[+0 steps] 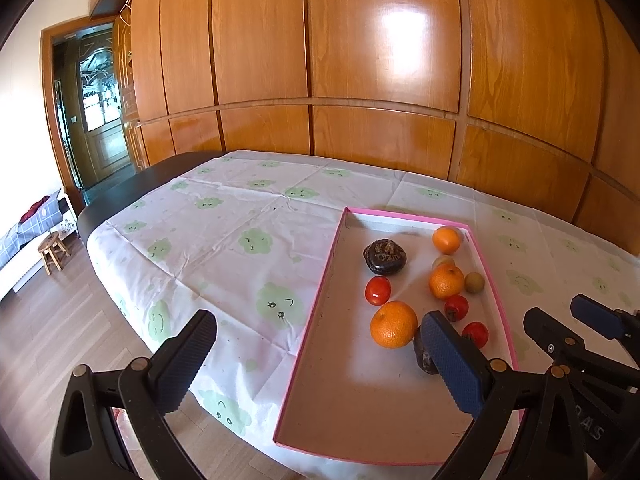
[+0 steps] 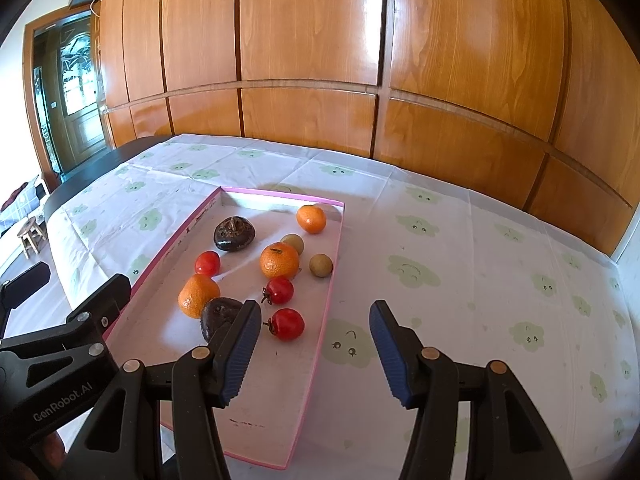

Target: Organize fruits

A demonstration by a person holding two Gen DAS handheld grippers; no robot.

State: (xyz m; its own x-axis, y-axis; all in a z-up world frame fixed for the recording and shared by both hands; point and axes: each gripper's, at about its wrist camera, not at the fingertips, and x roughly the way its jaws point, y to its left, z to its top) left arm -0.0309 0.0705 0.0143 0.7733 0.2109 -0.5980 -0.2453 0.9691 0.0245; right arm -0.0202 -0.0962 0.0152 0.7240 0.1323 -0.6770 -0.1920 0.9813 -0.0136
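Observation:
A shallow pink-rimmed tray (image 1: pixel 320 300) (image 2: pixel 320 320) lies on the table with fruit loose inside. It holds three oranges, the nearest (image 1: pixel 394 324) (image 2: pixel 198 294) beside a dark brown fruit (image 1: pixel 422 354) (image 2: pixel 218 316). A second dark fruit (image 1: pixel 385 257) (image 2: pixel 234 233) sits farther back. Three red tomatoes (image 1: pixel 377 290) (image 2: pixel 288 323) and two small tan fruits (image 1: pixel 474 282) (image 2: pixel 321 265) lie among them. My left gripper (image 1: pixel 320 360) (image 2: pixel 84 276) is open over the tray's near left edge, holding nothing. My right gripper (image 2: pixel 314 354) (image 1: pixel 554 308) is open over the tray's right rim, also holding nothing.
A white tablecloth (image 1: pixel 240 240) (image 2: pixel 460 260) with green cloud faces covers the dark table. Wooden wall panels (image 1: pixel 360 60) stand just behind the far edge. Off the left edge are the floor, a small wooden stool (image 1: pixel 52 252) and a doorway (image 1: pixel 96 112).

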